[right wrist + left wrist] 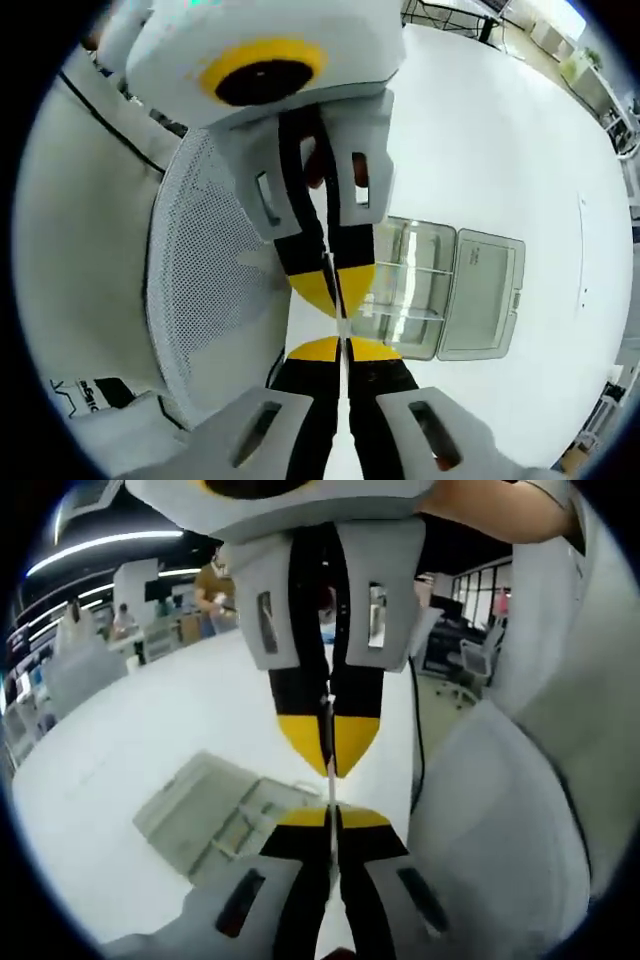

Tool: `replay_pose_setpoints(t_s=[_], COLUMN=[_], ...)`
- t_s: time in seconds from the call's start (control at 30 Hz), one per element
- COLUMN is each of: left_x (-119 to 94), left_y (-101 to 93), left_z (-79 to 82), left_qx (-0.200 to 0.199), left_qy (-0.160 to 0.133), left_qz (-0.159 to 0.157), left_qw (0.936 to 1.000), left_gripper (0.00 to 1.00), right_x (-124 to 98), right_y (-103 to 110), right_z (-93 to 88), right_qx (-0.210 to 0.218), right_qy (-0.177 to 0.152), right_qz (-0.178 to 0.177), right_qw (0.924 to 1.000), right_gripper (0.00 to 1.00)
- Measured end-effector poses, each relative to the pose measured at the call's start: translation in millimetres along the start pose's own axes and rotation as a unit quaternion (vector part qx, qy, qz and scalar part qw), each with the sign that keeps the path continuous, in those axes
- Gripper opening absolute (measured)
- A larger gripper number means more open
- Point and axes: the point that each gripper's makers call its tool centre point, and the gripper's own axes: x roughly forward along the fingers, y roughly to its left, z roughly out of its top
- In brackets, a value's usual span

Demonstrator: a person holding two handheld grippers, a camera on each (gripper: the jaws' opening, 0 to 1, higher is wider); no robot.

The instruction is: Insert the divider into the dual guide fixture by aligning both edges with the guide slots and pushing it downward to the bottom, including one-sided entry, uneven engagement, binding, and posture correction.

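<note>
Both grippers meet tip to tip over the white surface [150,730], each clenched on the same thin clear divider [329,770], seen edge-on as a thin line between the yellow tips.

Left gripper view: left gripper [333,815] rises from the bottom, jaws closed on the divider's near edge. Right gripper [328,742] comes down from the top, jaws pinching the far edge. The guide fixture [215,810], a clear compartment box with open lid, lies on the surface just left of the jaws.

Right gripper view: right gripper [344,348] at the bottom, left gripper [332,282] above, divider [341,318] spanning the gap. Fixture [450,290] sits just right of the jaws, beyond the tips. Divider is held clear of the fixture, not in the slots.
</note>
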Motion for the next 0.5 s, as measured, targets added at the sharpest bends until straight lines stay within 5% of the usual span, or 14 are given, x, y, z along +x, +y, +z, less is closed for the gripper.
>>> replay_pose_setpoints(t_s=[0.27, 0.5], left_x=[-2.3, -6.7], left_y=[-2.0, -2.7], left_z=[4.7, 7.2], left_qx=[0.006, 0.002], left_qy=[-0.026, -0.049], left_qz=[-0.014, -0.021], left_qw=[0.9996, 0.9986], left_gripper=[0.00, 0.00], right_x=[-4.9, -10.5], right_y=[1.9, 1.1], right_z=[4.8, 17.4], right_qx=[-0.007, 0.011], right_qy=[-0.060, -0.152], right_qz=[0.002, 0.011], right_qw=[0.9982, 0.9882], right_gripper=[0.00, 0.00])
